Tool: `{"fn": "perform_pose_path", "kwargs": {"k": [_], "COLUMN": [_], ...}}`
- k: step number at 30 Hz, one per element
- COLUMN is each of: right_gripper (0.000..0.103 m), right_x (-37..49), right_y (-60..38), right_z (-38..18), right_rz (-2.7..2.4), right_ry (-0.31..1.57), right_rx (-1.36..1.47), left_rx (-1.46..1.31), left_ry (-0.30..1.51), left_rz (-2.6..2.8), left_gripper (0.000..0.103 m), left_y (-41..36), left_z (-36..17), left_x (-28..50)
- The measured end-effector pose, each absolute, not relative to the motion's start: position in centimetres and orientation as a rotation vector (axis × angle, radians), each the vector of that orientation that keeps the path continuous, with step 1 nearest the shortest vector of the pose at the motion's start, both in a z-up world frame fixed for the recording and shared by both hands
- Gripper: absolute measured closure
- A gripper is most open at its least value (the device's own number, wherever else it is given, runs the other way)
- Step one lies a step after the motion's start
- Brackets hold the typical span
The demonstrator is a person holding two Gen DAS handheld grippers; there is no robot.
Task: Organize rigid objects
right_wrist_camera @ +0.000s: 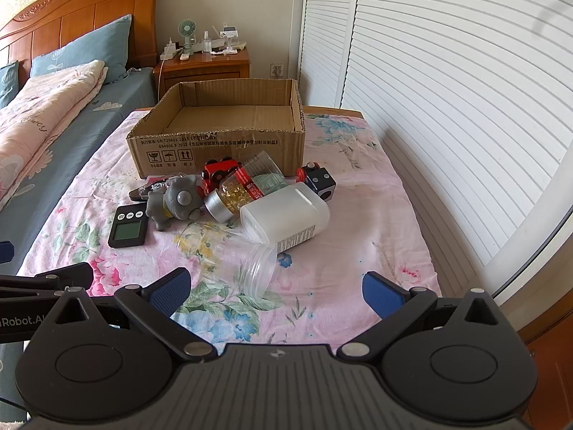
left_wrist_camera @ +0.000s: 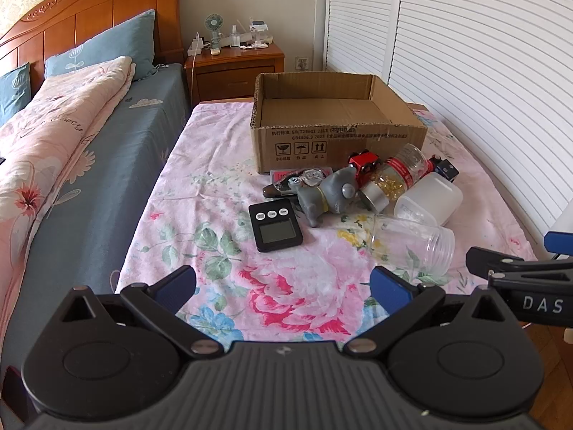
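Observation:
An open empty cardboard box [left_wrist_camera: 340, 139] [right_wrist_camera: 218, 143] stands at the far end of a floral-covered table [left_wrist_camera: 222, 215]. In front of it lies a pile: a black digital scale [left_wrist_camera: 275, 225] [right_wrist_camera: 128, 230], a grey toy figure [left_wrist_camera: 329, 193] [right_wrist_camera: 177, 202], a red toy train car [left_wrist_camera: 365, 161] [right_wrist_camera: 218, 172], a pill bottle with a silver cap [left_wrist_camera: 390, 179] [right_wrist_camera: 236, 193], a white plastic jar [left_wrist_camera: 428, 199] [right_wrist_camera: 286, 216], a clear jar on its side [left_wrist_camera: 412, 243] [right_wrist_camera: 232, 254], a black cube [right_wrist_camera: 320, 179]. My left gripper [left_wrist_camera: 283, 286] and right gripper [right_wrist_camera: 275, 288] are open, empty, short of the pile.
A bed with a pink quilt [left_wrist_camera: 53, 136] runs along the left. A wooden nightstand [left_wrist_camera: 236, 64] with a small fan stands behind the box. White louvred doors [right_wrist_camera: 447, 107] line the right. The right gripper's arm shows at the right edge of the left wrist view [left_wrist_camera: 519, 268].

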State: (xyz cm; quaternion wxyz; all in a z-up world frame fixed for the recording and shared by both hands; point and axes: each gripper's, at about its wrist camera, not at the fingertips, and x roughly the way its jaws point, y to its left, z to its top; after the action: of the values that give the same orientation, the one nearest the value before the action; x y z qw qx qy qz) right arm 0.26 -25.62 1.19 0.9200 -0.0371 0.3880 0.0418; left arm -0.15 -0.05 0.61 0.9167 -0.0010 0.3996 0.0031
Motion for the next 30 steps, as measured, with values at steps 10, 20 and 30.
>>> {"fn": "perform_pose_path", "kwargs": {"k": [10, 20, 30], "right_gripper": [0.000, 0.000, 0.000], "right_x": [0.21, 0.20, 0.40], "right_y": [-25.57, -25.55, -25.67], "right_z": [1.30, 1.29, 1.62], "right_rz": [0.085, 0.084, 0.084], "right_ry": [0.794, 0.794, 0.781], "right_rx": [-0.076, -0.077, -0.095], "left_rx": [-0.002, -0.005, -0.004], "left_ry": [0.820, 0.821, 0.804], "left_rz": [0.005, 0.001, -0.043], "left_gripper": [0.001, 0.001, 0.001], "left_y": [-0.02, -0.02, 0.20], "left_z": [0.70, 0.74, 0.77], "left_x": [-0.17, -0.02, 0.35]}}
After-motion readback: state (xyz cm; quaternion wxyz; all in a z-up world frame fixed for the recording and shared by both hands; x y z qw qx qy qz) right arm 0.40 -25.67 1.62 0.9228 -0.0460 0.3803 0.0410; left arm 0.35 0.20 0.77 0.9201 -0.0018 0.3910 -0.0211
